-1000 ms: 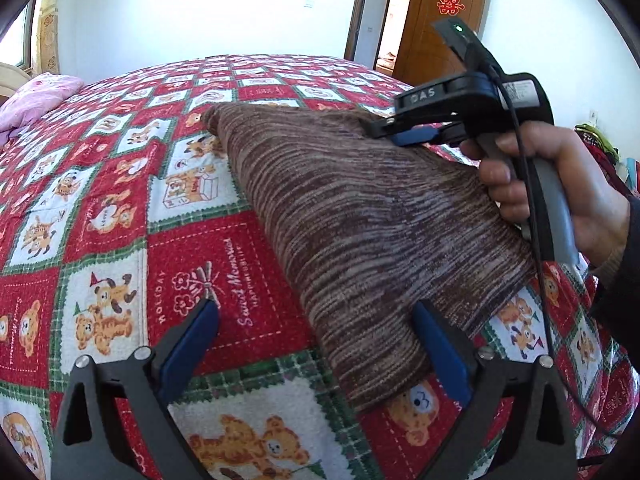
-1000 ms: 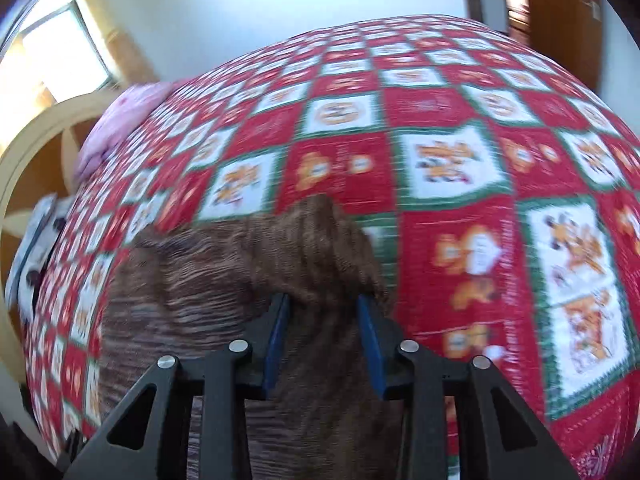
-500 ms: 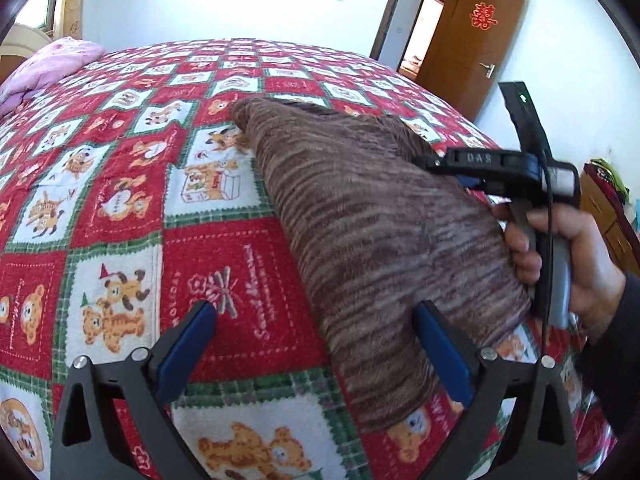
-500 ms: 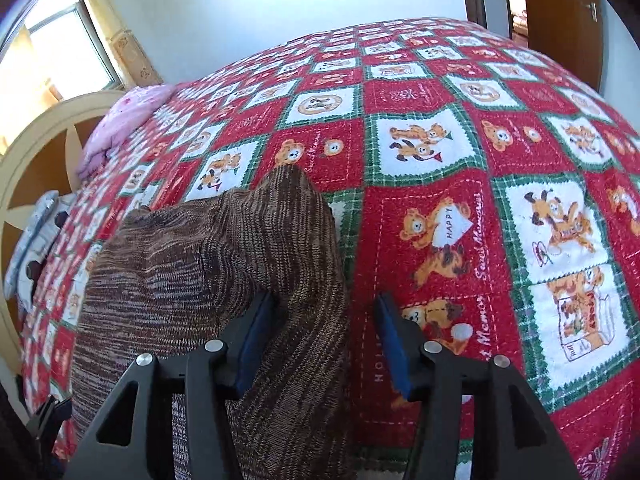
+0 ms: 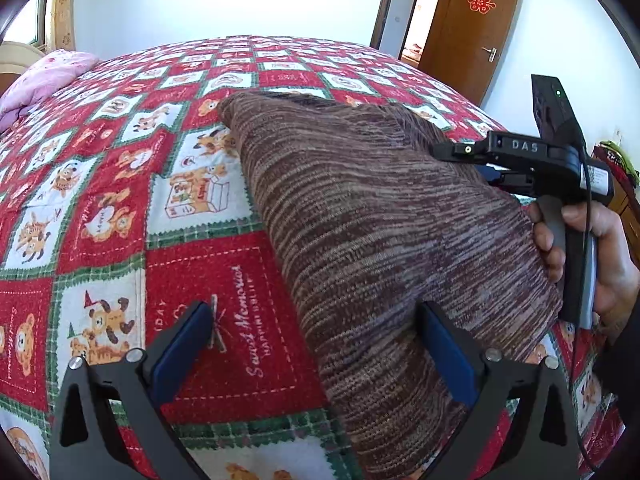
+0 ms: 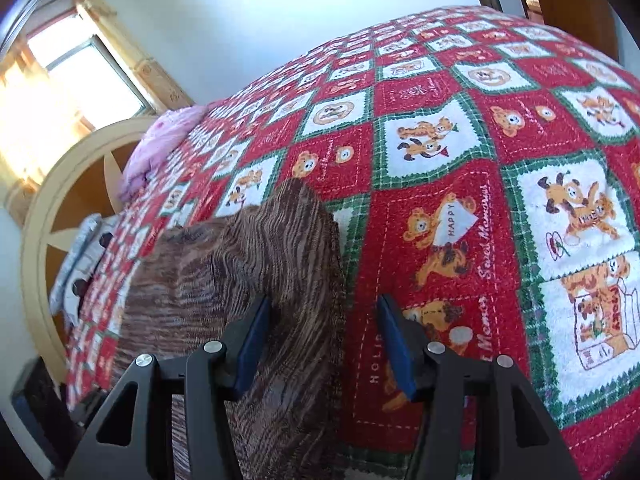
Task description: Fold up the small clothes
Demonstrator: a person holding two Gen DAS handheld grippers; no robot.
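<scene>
The left tongs stand wide apart, blue pads clear of the cloth on the near side: the left pad hangs over a red square of the quilt, the right pad sits against the near end of the brown knit garment, whose long left edge runs between them. Nothing is pinched there.

The right tongs are spread to a middling gap with nothing pressed between the pads. Their left pad lies on top of the garment; the right pad hovers over bare quilt; the garment's straight right edge falls between the two. In the left wrist view these tongs reach in over the garment's far right side, gripped by a hand at the frame's edge.

The garment lies folded on the bed as a long brown wedge, its narrow end toward the far side, its broad end near the tongs. Its left edge is clean and straight; the far corner is slightly bunched in the right wrist view.

Outward, the quilt spreads open and flat on every side of the garment, with plenty of bare room to the left and beyond. A pink pillow sits at the far left corner by the headboard; a brown door stands past the bed's right edge
</scene>
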